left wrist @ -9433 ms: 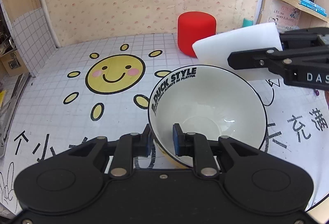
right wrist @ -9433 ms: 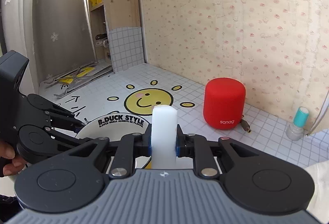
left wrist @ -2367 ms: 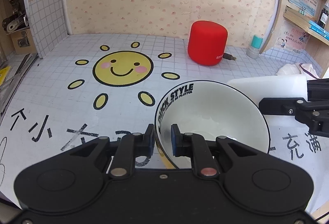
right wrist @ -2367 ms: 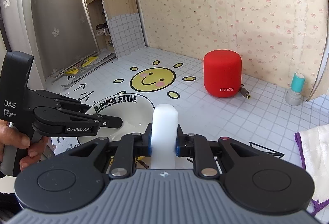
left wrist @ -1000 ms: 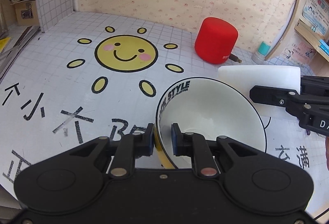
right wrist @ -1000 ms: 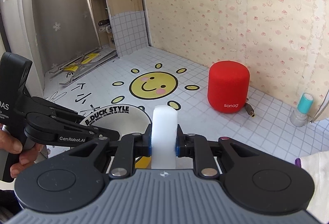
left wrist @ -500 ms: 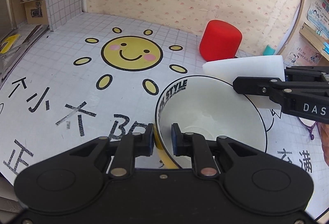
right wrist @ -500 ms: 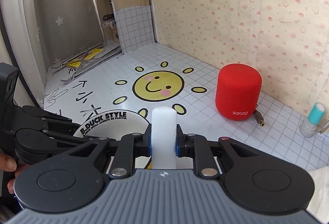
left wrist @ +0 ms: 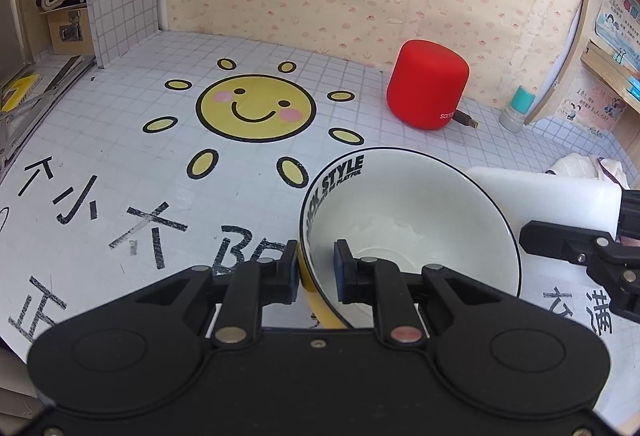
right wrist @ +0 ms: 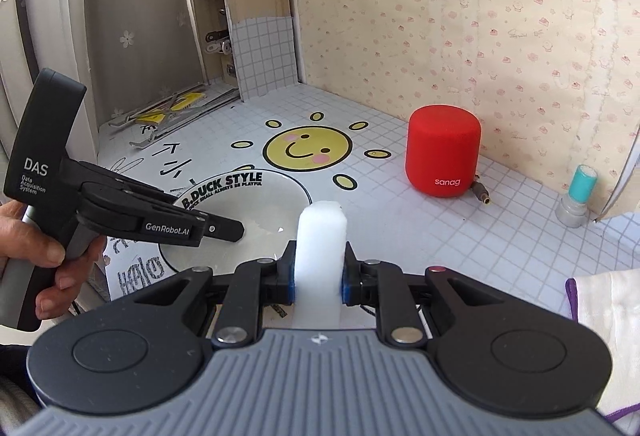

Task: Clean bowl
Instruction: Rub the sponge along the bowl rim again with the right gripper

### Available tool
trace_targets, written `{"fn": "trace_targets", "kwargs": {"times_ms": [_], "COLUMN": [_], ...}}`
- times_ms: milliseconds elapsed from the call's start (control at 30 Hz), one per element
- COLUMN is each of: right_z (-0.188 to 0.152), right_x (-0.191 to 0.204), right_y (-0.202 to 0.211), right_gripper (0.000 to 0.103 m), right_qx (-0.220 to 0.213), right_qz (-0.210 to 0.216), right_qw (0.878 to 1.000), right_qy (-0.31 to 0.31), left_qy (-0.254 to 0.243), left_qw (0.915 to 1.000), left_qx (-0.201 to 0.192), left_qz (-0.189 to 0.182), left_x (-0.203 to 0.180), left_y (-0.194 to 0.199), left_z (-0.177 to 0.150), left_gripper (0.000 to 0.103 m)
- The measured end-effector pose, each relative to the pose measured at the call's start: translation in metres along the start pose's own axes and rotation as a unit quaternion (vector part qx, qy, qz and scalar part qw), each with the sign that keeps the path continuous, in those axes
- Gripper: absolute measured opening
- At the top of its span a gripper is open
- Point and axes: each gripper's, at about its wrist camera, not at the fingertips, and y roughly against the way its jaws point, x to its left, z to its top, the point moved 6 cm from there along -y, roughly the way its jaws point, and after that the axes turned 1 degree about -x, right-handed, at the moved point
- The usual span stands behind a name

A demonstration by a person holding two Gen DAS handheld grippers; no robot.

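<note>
From the left wrist view, the left gripper (left wrist: 316, 268) is closed on the near rim of the bowl (left wrist: 412, 220), one finger outside the yellow outer wall and the other inside against the white inner wall. The bowl is white inside with a thin black rim line and black lettering along its left inner wall, and it sits tilted over the worktop (left wrist: 120, 176), its opening facing up and away from the camera. To its right, just past the rim, the white sponge block (left wrist: 540, 196) lies flat in the fingers of the right gripper (left wrist: 568, 232), apart from the bowl's inside. Farther back a red speaker (left wrist: 428, 92) stands on the tiled worktop near the wall, with a small teal-capped bottle (left wrist: 518, 108) to its right and a smiling sun drawing (left wrist: 256, 108) to its left. A bit of white cloth (left wrist: 584, 168) shows at the right edge.

From the right wrist view, the right gripper (right wrist: 319, 272) is closed tight on the white sponge block (right wrist: 320, 248), which stands upright between the fingers and rises above them. Beyond and to the left lies the bowl (right wrist: 248, 212), its lettered rim toward the sun drawing (right wrist: 307, 148). The left gripper (right wrist: 224, 226) reaches in from the left across the bowl's near edge, held by a person's hand (right wrist: 36, 256) around its handle. The sponge's tip sits near the bowl's right rim; whether it touches cannot be told. The red speaker (right wrist: 442, 152) stands to the right, the teal-capped bottle (right wrist: 578, 196) farther right, and the white cloth (right wrist: 600, 300) with a purple edge at the lower right.
</note>
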Motion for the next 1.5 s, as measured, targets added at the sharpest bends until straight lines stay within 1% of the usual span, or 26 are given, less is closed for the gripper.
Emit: {"fn": "trace_targets", "kwargs": {"times_ms": [133,467,600,700,967,1167,1400,1500], "right_z": [0.004,0.038,0.042,0.038,0.015,0.01,0.003,0.003], "right_x": [-0.005,-0.006,-0.004,-0.002,-0.003,0.003,0.006,0.004], "right_y": [-0.003,-0.043,-0.05,-0.046,-0.022,-0.013,-0.006,-0.006], "right_gripper": [0.021,0.021,0.021,0.021,0.022,0.022,0.022,0.022], "right_qx": [-0.002,0.01,0.012,0.007,-0.012,-0.019,-0.023,-0.025], "right_qz": [0.004,0.009,0.004,-0.003,-0.01,-0.023,-0.033,-0.033], "right_qw": [1.0,1.0,1.0,1.0,1.0,0.999,0.999,0.999], "right_qy": [-0.008,0.015,0.02,0.021,-0.009,-0.011,-0.02,-0.028], "left_qy": [-0.003,-0.002,-0.004,-0.003,-0.007,-0.005,-0.026,-0.049], "left_qw": [1.0,1.0,1.0,1.0,0.9999,0.9999,0.9997,0.9988], "left_qx": [-0.002,-0.002,-0.001,-0.003,-0.008,-0.007,0.001,0.0], "left_qz": [0.001,0.0,0.0,0.002,0.009,0.005,0.001,-0.001], "left_x": [0.0,0.001,0.001,-0.002,-0.011,-0.012,-0.006,-0.004], "left_y": [0.0,0.0,-0.001,-0.001,0.001,0.003,0.0,-0.002], "left_z": [0.0,0.0,0.0,-0.001,-0.003,-0.004,0.0,0.004], "left_gripper": [0.019,0.019,0.019,0.02,0.021,0.021,0.023,0.022]}}
